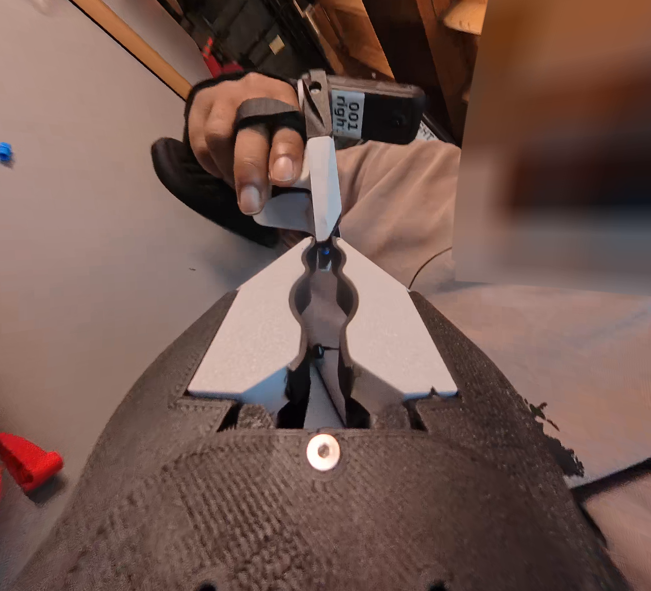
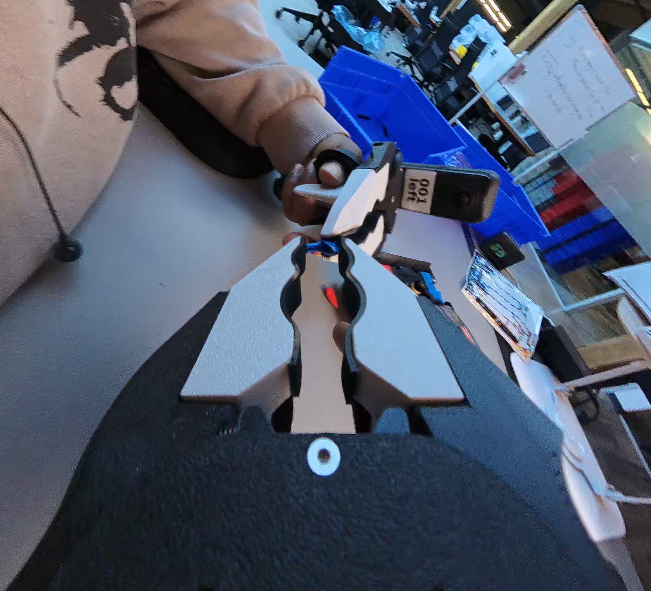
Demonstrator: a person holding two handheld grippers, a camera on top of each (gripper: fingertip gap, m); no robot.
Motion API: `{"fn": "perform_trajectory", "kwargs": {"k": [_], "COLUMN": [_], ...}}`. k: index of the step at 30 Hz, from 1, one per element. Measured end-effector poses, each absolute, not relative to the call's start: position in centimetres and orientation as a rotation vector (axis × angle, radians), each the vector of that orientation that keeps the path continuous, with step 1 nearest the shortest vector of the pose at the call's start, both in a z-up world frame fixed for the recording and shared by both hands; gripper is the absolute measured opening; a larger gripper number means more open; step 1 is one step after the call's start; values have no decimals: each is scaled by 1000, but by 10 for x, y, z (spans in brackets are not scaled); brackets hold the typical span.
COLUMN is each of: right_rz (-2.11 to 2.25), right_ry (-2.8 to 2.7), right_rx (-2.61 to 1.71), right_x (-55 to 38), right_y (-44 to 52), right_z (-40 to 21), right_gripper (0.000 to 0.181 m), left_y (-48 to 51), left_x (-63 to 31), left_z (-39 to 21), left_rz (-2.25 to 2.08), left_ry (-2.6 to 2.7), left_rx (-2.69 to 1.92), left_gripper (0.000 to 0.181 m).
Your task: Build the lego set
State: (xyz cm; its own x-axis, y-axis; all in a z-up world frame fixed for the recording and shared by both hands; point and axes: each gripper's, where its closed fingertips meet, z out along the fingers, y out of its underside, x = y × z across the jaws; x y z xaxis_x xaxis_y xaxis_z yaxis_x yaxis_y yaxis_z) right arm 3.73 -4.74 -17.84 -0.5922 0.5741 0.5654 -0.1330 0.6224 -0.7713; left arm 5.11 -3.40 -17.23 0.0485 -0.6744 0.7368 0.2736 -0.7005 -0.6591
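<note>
My two grippers meet tip to tip above the grey table (image 1: 88, 221). In the right wrist view, my right gripper (image 2: 321, 245) is shut on a small blue Lego pin (image 2: 322, 247) that spans its fingertips. My left gripper (image 2: 331, 251) comes in from above right, jaws together, with a small white piece (image 2: 329, 258) at its tips. In the left wrist view, my left gripper (image 1: 323, 245) is nearly closed, with the blue pin (image 1: 323, 251) and a white bit (image 1: 324, 267) just inside its tips. My right gripper (image 1: 324, 235) points down onto them. The joint itself is hidden.
A red Lego piece (image 1: 30, 461) and a small blue one (image 1: 4, 151) lie on the table at the left. More black, blue and red parts (image 2: 424, 283) and an instruction booklet (image 2: 500, 306) lie beyond the grippers. Blue bins (image 2: 405, 109) stand behind. The person's tan hoodie (image 2: 53, 98) is close. My two grippers' fingertips are within a few centimetres of each other. Both grippers' tips are roughly 12 cm from the red Lego piece (image 1: 30, 461).
</note>
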Motion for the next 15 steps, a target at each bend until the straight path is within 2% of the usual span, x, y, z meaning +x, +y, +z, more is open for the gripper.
{"fn": "perform_trajectory", "kwargs": {"k": [4, 15], "right_rz": [966, 982], "right_ry": [-1863, -1819], "right_rx": [-437, -538], "right_x": [22, 17], "right_y": [-29, -20], "right_z": [-173, -174], "right_gripper": [15, 14], "left_y": [-19, -10], "left_x": [41, 36], "left_z": [-167, -170], "left_rz": [-1673, -1644], "left_ry": [267, 149], "left_rx": [-1596, -1590], "left_gripper": [11, 4]}}
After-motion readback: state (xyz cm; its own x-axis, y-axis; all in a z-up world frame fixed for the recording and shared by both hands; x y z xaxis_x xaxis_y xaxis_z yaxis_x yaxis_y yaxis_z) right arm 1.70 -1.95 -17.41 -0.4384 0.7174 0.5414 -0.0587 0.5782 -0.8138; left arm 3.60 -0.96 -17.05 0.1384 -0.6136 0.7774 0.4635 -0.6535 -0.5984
